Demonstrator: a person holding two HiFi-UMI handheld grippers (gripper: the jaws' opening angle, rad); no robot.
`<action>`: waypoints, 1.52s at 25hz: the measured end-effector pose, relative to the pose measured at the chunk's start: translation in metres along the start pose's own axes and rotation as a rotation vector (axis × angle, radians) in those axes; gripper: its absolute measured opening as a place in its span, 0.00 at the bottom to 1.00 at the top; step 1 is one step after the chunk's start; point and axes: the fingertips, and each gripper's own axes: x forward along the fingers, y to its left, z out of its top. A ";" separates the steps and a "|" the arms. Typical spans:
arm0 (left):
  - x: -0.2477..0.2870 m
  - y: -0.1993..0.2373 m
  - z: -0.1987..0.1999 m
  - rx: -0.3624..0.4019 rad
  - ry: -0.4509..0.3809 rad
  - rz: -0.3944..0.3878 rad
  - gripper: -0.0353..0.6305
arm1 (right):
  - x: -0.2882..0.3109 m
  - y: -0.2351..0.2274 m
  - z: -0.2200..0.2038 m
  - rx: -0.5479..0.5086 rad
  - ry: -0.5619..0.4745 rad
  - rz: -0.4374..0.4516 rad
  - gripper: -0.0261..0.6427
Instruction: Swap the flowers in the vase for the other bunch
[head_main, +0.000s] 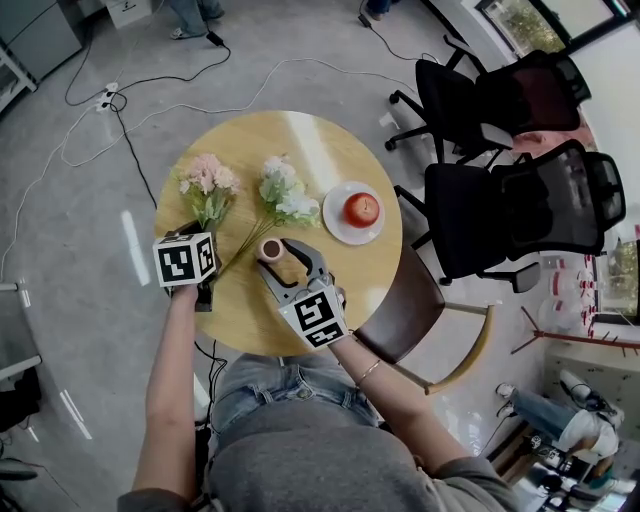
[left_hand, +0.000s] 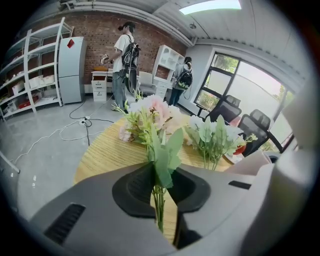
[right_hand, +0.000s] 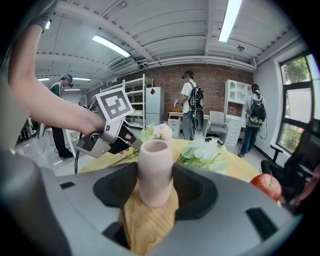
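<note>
- left gripper (left_hand: 161, 190): in the head view, jaws hidden under its cube (head_main: 186, 259);
- pink bunch (left_hand: 150, 117): stem ends vanish beneath the left jaws;
- vase (right_hand: 155, 165): flanks covered by the right gripper's (right_hand: 155, 184) pads;
- apple (right_hand: 266, 186): underside hidden behind its right jaw

At three o'clock on the round wooden table (head_main: 300, 140), a white plate (head_main: 333, 226) bearing a red apple (head_main: 361, 209). Off the table at two o'clock, two black office chairs (head_main: 480, 215); at five, tucked close, a brown chair (head_main: 400, 315). At eleven, cables (head_main: 108, 97) trailing over grey floor (head_main: 60, 250).
</note>
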 end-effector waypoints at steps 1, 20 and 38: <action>0.001 0.000 -0.001 0.000 0.003 -0.002 0.13 | 0.000 0.000 0.000 -0.001 0.001 0.001 0.39; -0.056 -0.026 0.019 0.090 -0.163 -0.033 0.35 | -0.001 0.001 -0.001 -0.011 -0.001 0.004 0.39; -0.007 -0.105 0.021 0.335 0.063 -0.246 0.33 | -0.001 -0.001 0.003 -0.030 0.005 0.005 0.38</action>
